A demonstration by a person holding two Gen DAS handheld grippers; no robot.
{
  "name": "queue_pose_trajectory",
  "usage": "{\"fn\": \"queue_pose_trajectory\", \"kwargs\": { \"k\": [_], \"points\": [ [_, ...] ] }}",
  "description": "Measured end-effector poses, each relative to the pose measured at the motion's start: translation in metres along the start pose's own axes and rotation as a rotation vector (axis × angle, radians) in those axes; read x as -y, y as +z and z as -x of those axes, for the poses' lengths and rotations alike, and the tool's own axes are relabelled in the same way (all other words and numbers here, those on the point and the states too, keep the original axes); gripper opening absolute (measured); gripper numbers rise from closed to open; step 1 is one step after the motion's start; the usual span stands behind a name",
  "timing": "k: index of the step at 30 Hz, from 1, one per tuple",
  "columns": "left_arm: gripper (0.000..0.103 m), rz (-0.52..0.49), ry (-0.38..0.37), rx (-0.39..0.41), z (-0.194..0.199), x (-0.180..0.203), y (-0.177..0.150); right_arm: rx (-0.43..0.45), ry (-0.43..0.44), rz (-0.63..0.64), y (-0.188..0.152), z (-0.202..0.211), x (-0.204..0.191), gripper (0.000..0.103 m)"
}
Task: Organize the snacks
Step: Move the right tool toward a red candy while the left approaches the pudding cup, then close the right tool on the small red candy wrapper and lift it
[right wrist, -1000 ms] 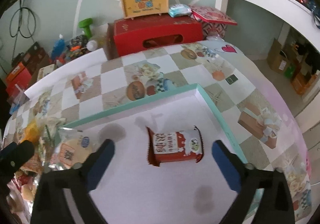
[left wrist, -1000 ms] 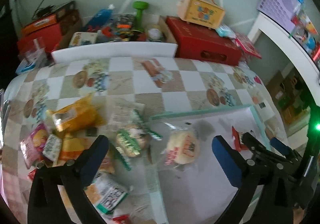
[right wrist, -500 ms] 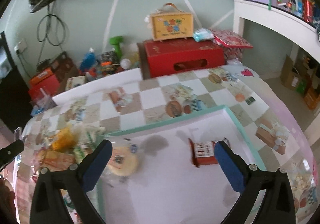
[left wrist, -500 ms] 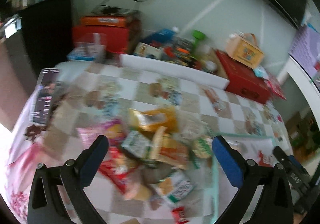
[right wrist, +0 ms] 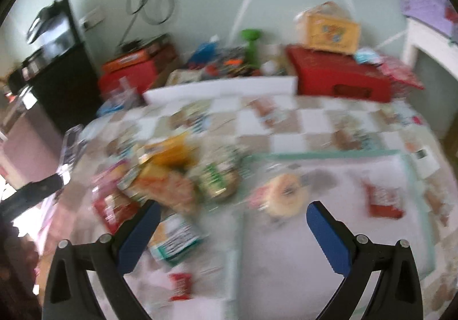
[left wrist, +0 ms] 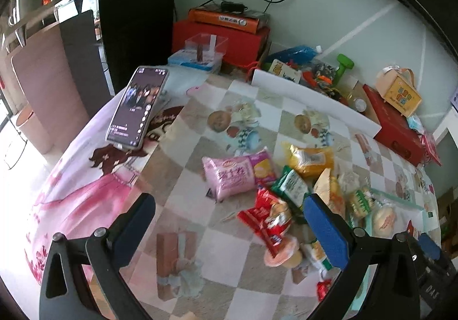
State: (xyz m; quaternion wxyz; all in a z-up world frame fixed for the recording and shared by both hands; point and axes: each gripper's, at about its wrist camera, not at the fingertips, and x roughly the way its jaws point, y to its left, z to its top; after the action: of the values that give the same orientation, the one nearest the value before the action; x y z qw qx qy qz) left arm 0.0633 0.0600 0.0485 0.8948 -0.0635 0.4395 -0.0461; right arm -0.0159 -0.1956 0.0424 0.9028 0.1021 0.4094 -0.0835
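A heap of snack packets lies on the checked tablecloth: a pink packet (left wrist: 233, 177), a yellow packet (left wrist: 310, 159), a green packet (left wrist: 292, 185) and a red packet (left wrist: 269, 219). My left gripper (left wrist: 229, 231) is open and empty, above the cloth left of the heap. The white tray with a teal rim (right wrist: 329, 154) holds a round bun (right wrist: 286, 195) and a red packet (right wrist: 383, 201). My right gripper (right wrist: 233, 235) is open and empty, above the tray's left edge. The right wrist view is blurred.
A phone (left wrist: 137, 108) lies at the table's far left. A red box (left wrist: 398, 125) with a yellow carrier box (left wrist: 400, 94) on it stands at the back right. More boxes, a green dumbbell (left wrist: 343, 65) and clutter line the wall behind.
Both grippers have swung left and pulled back from the tray. The left view now takes in the snack heap and the phone; the right view has moved from the red packet toward the heap.
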Motion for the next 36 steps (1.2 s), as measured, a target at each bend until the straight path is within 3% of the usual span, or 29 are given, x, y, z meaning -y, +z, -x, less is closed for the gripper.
{"fn": "queue_pose_trajectory", "kwargs": {
  "k": [5,14,18,22,28,36],
  "points": [
    [0.103,0.016,-0.027,-0.042,-0.01,-0.007,-0.016,-0.112,0.004,0.041,-0.022,-0.02,-0.028,0.101],
    [0.103,0.037,-0.126,-0.193,-0.032,-0.004,-0.039,-0.28,0.055,0.07,-0.063,-0.043,-0.047,0.074],
    [0.103,0.071,-0.179,-0.27,-0.046,0.0,-0.047,-0.33,0.063,0.108,-0.074,-0.054,-0.056,0.058],
    [0.102,0.089,-0.182,-0.327,-0.062,0.005,-0.052,-0.343,0.053,0.114,-0.079,-0.058,-0.054,0.05],
    [0.079,0.059,-0.192,-0.359,-0.073,0.022,-0.052,-0.339,0.05,0.115,-0.079,-0.06,-0.051,0.041],
    [0.057,0.007,-0.205,-0.393,-0.09,0.047,-0.051,-0.336,0.043,0.134,-0.077,-0.063,-0.05,0.035]
  ]
}}
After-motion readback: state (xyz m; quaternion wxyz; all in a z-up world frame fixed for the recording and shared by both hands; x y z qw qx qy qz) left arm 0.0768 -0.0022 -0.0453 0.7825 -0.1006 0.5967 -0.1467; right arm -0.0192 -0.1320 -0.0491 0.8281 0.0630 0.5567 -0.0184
